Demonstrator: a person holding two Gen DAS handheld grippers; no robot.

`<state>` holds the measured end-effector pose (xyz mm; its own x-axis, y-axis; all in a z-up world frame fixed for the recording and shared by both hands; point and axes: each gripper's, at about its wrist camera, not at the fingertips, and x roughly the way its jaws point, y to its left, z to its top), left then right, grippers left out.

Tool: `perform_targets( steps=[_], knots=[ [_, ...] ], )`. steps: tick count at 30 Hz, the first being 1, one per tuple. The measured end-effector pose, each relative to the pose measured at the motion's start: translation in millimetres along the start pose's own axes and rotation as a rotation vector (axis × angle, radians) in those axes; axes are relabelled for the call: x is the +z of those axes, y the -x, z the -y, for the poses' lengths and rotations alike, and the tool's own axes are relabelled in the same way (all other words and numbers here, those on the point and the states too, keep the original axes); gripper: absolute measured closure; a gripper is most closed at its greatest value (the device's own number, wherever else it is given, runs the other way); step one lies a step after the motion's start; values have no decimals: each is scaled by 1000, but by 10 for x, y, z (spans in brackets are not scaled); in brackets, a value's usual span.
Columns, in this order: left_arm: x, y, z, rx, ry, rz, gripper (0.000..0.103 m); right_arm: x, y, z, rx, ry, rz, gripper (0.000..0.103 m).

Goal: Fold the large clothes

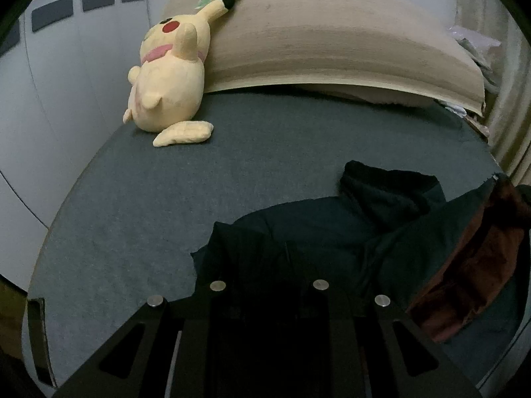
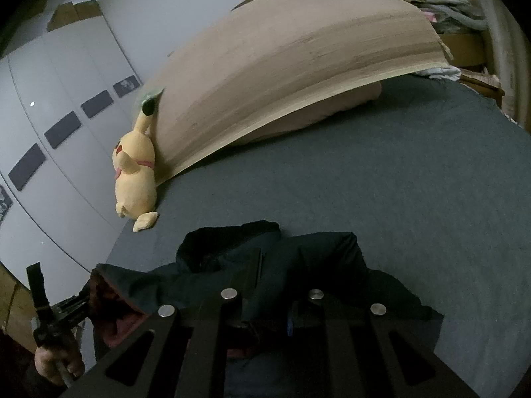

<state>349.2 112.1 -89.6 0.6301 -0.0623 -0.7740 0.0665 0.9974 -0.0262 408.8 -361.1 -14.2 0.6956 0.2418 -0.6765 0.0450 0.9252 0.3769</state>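
Lying crumpled on the near part of the grey bed, the dark jacket shows a reddish-brown lining turned outward on one side and a hood bunched at its far end; the left claw hangs low over the jacket's near edge, aimed along the bed, its tips lost in dark fabric, so I cannot tell whether it is parted or clamped; in the right wrist view the right claw sits likewise over the jacket, its tips sunk in the folds, its state also unreadable; at that view's lower left the person's left hand grips the other tool's handle beside the lining; a yellow plush toy leans against a tan headboard at the far end, well apart from the jacket.
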Motion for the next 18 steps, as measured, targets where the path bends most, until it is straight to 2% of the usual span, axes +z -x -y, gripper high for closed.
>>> perform_targets(
  steps=[18],
  knots=[
    [120, -313, 6, -6, 11, -57, 84, 89, -379, 176, -30, -21, -67, 92]
  ],
)
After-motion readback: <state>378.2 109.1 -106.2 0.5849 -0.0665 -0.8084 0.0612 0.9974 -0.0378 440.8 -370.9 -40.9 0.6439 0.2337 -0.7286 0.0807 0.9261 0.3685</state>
